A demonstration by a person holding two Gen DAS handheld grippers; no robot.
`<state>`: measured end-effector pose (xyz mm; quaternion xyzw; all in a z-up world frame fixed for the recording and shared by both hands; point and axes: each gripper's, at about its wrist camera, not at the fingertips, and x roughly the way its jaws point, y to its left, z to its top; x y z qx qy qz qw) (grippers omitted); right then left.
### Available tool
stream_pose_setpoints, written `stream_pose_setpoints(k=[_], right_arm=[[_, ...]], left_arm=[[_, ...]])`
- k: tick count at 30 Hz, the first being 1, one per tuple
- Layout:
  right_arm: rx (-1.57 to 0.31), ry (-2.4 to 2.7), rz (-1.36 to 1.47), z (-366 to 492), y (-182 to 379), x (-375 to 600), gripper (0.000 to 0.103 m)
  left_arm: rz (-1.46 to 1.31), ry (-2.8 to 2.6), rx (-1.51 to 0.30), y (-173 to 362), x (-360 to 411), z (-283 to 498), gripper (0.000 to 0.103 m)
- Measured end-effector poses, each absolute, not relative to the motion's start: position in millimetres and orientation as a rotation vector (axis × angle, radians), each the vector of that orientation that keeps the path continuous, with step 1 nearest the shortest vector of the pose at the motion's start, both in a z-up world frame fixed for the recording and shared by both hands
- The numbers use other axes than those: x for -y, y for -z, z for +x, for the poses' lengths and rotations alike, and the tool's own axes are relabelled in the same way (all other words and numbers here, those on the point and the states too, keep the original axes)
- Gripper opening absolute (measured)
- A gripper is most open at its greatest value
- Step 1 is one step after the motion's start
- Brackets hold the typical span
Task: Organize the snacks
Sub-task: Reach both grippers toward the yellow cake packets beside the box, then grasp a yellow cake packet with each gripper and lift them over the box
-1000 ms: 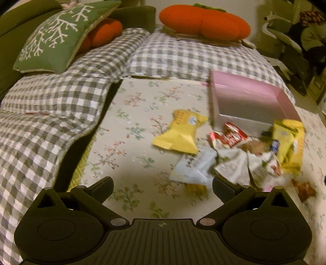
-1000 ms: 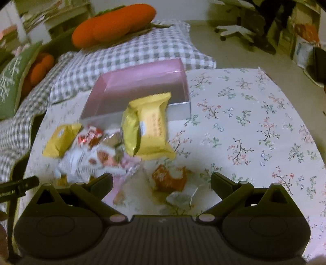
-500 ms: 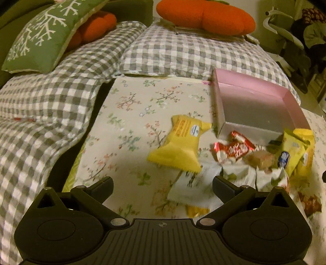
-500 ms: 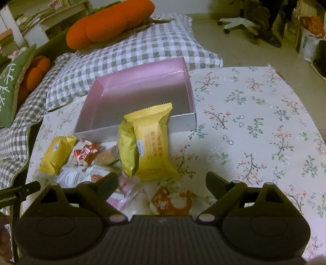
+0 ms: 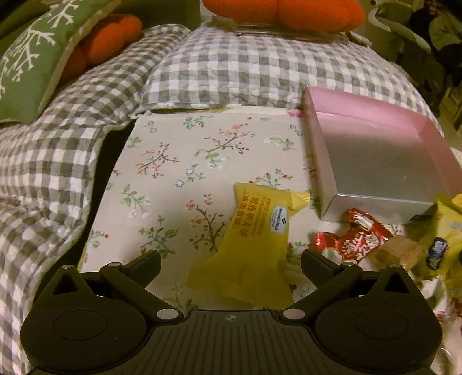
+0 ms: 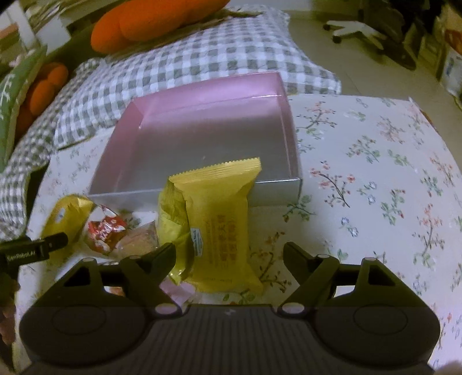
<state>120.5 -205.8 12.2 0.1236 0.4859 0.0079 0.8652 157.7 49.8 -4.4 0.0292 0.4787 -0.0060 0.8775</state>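
A shallow pink box [image 5: 375, 150] [image 6: 208, 135] lies open on the floral tablecloth [image 5: 179, 161] [image 6: 375, 173]. Snacks are heaped at its near side. My left gripper [image 5: 229, 262] is open, and a yellow packet [image 5: 254, 245] lies between its fingers, untouched. My right gripper [image 6: 229, 253] has its jaws closing around another yellow packet [image 6: 219, 225] that leans on the box wall; the pads stand clear of it. A red wrapped candy [image 5: 352, 239] [image 6: 105, 230] and a tan snack [image 5: 395, 253] [image 6: 138, 239] lie between the two packets.
Grey checked cushions [image 5: 245, 66] [image 6: 179, 66] border the table's far and left sides, with orange plush pillows [image 5: 283, 14] [image 6: 150, 20] and a green pillow [image 5: 31, 63] behind. The left gripper's finger [image 6: 37, 251] shows at the left of the right wrist view. More yellow packets [image 5: 444, 239] lie at right.
Both grippers have come down and forward toward the snack pile. The right gripper's fingers have narrowed around the upright yellow packet. The left gripper now straddles the other yellow packet.
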Motion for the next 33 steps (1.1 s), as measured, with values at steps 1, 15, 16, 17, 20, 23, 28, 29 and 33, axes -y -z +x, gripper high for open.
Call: stream_pose_setpoints(k=[1,15,16,17,20,23,28,29,33], right_arm=[[-1.020,-0.021,0.255,122,-10,205,0.079],[-1.018,-0.048,0.266,129,-7,201,0.038],[-1.017,-0.049,0.270,128,-8,201,0.038],[-1.018,-0.050,0.273,127,-8,201,0.037],[-1.018,-0.051,0.280,125,-7,205,0.037],[-1.014,-0.051,0.298,123,-9,209,0.037],[-0.989,-0.051,0.333,117,-17,217,0.036],[-0.984,-0.050,0.341,115,-18,218,0.036],[-0.962,-0.037,0.347,113,-25,225,0.036]], left_arm=[[0.067,0.012,-0.997,6,-49,159,0.103],[0.007,0.049,-1.010,19,-56,169,0.066],[-0.006,0.045,-1.014,20,-57,169,0.066],[-0.013,0.043,-1.013,21,-59,170,0.065],[-0.022,0.038,-1.005,19,-61,170,0.064],[-0.038,0.042,-0.992,16,-62,168,0.063],[-0.075,0.042,-0.962,5,-65,164,0.063],[-0.081,0.042,-0.956,3,-66,163,0.063],[-0.115,0.037,-0.939,-7,-70,162,0.062]])
